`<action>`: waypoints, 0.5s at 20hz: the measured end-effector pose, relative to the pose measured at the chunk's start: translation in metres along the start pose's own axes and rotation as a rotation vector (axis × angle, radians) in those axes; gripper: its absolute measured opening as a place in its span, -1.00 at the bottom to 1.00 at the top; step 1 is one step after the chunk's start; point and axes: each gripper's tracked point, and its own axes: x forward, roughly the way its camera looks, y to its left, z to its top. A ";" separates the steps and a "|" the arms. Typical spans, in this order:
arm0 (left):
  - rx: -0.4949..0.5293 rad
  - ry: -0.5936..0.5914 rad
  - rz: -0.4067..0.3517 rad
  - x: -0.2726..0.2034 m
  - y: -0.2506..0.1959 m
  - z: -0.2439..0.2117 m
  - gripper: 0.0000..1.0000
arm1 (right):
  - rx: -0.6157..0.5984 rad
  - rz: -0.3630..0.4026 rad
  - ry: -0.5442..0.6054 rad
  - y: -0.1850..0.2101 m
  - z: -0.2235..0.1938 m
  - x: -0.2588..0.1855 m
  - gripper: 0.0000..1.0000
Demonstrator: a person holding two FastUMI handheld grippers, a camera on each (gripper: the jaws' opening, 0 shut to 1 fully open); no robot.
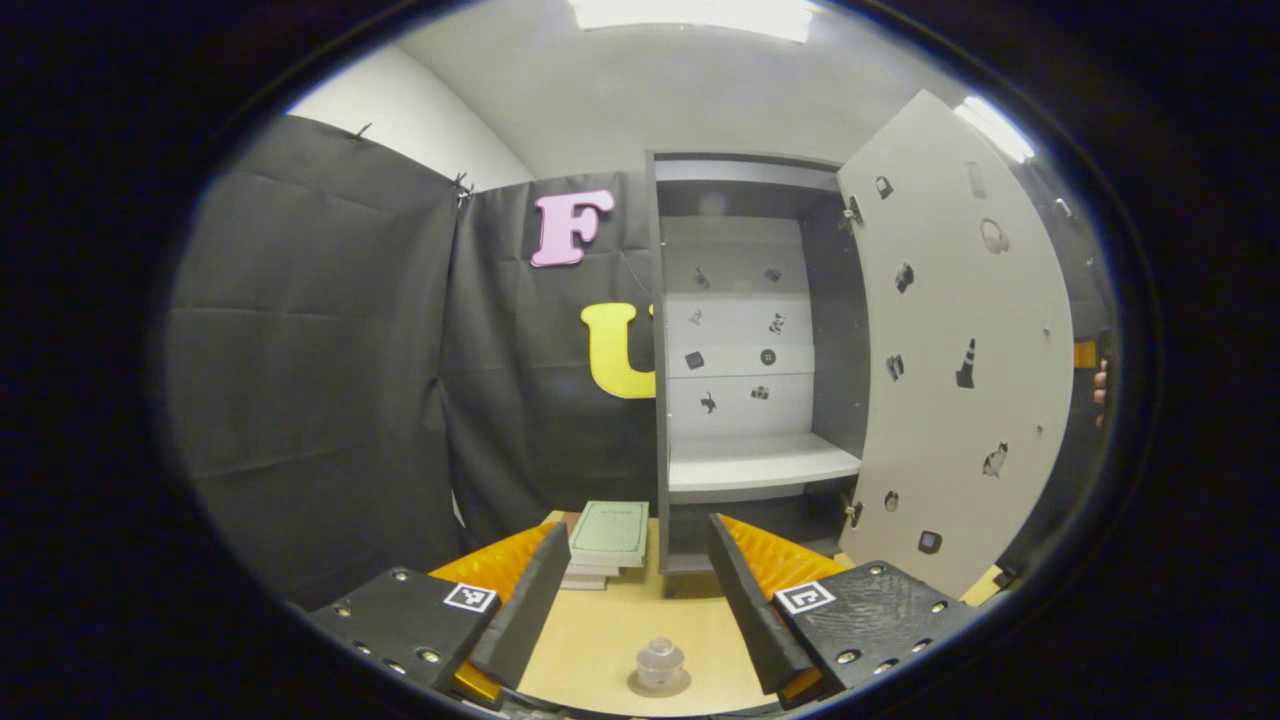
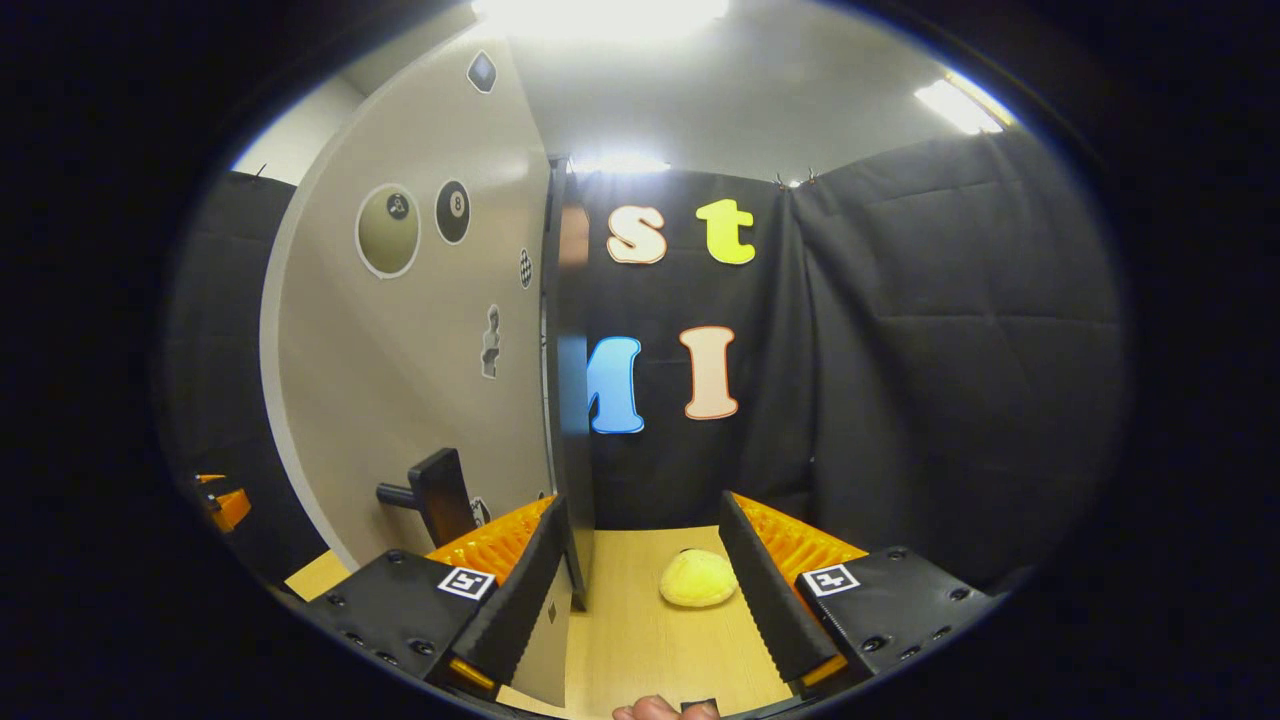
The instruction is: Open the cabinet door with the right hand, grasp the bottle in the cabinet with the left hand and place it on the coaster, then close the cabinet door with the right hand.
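While both grippers' fingers spread, bottle [image 1: 660,660] sits on coaster [image 1: 635,686]; door [image 2: 420,380] open.

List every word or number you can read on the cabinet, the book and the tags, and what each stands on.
"8": on the black billiard-ball sticker on the cabinet door.
Larger ball sticker beside it: number too blurred to read.
Green book: cover print too small to read.
Square tag: a black-and-white pattern, no words.
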 end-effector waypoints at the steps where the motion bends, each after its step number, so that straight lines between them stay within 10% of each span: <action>1: -0.009 0.002 -0.002 -0.001 0.003 -0.002 0.76 | -0.005 0.000 0.004 0.002 -0.001 0.000 0.79; 10: -0.031 0.012 -0.004 0.003 0.034 -0.012 0.66 | 0.004 0.064 0.014 0.061 -0.004 -0.009 0.91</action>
